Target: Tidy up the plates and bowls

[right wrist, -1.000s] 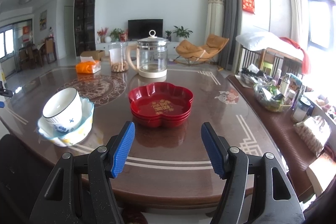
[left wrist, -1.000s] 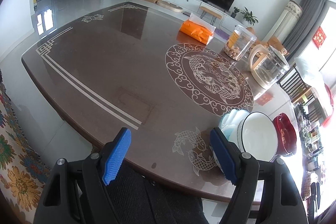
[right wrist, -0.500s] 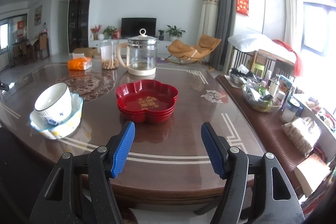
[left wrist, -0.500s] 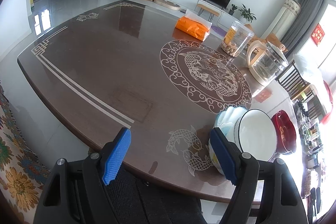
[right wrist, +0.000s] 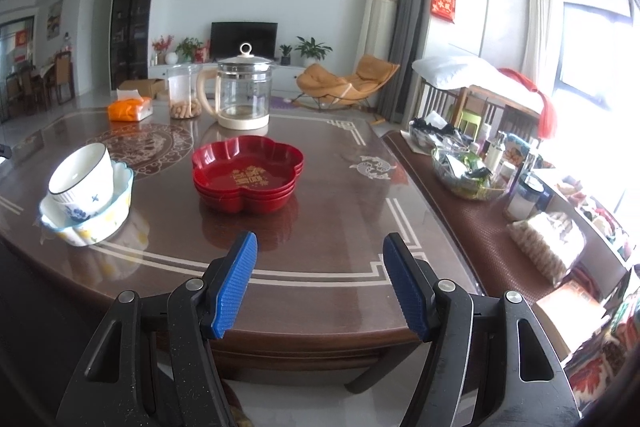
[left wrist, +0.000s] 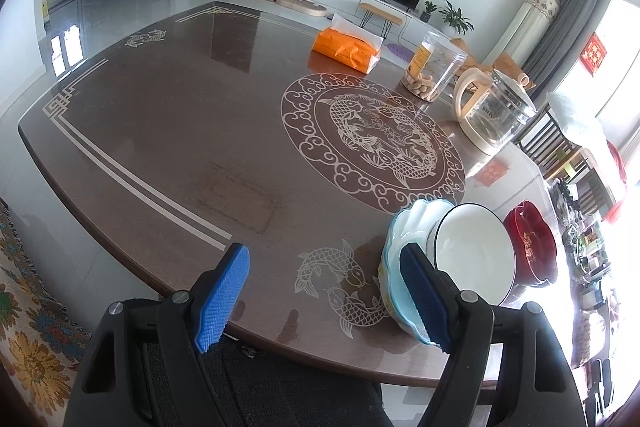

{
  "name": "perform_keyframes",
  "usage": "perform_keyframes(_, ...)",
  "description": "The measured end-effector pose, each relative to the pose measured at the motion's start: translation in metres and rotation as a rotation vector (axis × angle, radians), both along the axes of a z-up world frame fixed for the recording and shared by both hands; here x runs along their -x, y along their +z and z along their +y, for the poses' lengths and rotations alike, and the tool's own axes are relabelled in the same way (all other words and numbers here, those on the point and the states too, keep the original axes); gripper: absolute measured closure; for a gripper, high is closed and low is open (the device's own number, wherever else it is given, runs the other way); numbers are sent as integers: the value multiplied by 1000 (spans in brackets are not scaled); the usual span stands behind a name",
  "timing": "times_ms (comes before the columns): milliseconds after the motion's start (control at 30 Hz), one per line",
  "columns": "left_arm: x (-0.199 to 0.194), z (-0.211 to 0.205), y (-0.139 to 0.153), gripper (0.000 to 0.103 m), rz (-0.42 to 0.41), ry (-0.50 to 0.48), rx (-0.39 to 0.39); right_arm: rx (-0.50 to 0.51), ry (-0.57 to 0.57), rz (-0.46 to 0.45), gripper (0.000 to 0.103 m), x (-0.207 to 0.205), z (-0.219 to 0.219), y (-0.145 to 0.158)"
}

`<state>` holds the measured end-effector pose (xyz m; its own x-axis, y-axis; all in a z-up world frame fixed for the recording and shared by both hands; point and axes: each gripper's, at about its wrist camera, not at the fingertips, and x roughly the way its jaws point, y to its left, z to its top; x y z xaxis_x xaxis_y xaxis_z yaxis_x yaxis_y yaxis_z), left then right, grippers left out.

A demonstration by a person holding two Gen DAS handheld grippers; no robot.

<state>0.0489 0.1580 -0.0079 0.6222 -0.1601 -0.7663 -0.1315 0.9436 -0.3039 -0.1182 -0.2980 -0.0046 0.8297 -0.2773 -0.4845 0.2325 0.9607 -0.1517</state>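
Observation:
A white bowl (right wrist: pixel 82 175) (left wrist: pixel 472 255) leans tilted inside a wider scalloped bowl (right wrist: pixel 96 221) (left wrist: pixel 400 263) with a light blue rim. To its right stands a stack of red flower-shaped plates (right wrist: pixel 247 179) (left wrist: pixel 534 247). My right gripper (right wrist: pixel 320 279) is open and empty, held back at the table's near edge, in front of the red plates. My left gripper (left wrist: pixel 324 297) is open over the same edge with nothing between its pads. Its right finger (left wrist: pixel 420 299) overlaps the scalloped bowl in the picture; whether they touch I cannot tell.
The brown table (left wrist: pixel 180 123) also carries a glass kettle (right wrist: pixel 240 95) (left wrist: pixel 494 115), a clear jar of snacks (right wrist: pixel 184 97) (left wrist: pixel 432 71) and an orange tissue pack (right wrist: pixel 130 109) (left wrist: pixel 348 51). A side table (right wrist: pixel 492 219) crowded with bottles and baskets stands at the right.
The right wrist view has swung to the right, so bowls and plates sit further left and a little further away. The left wrist view shifted slightly, with the bowls now closer behind its right finger.

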Motion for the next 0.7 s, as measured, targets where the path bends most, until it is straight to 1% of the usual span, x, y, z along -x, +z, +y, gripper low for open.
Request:
perform_keyframes(100, 4, 5, 2, 26, -5, 16, -6, 6, 11, -3, 34, -1, 2, 1)
perform_keyframes(300, 9, 19, -2, 26, 9, 57, 26, 12, 28, -1, 34, -4, 6, 1)
perform_keyframes(700, 8, 14, -4, 26, 16, 46, 18, 10, 27, 1, 34, -6, 6, 0)
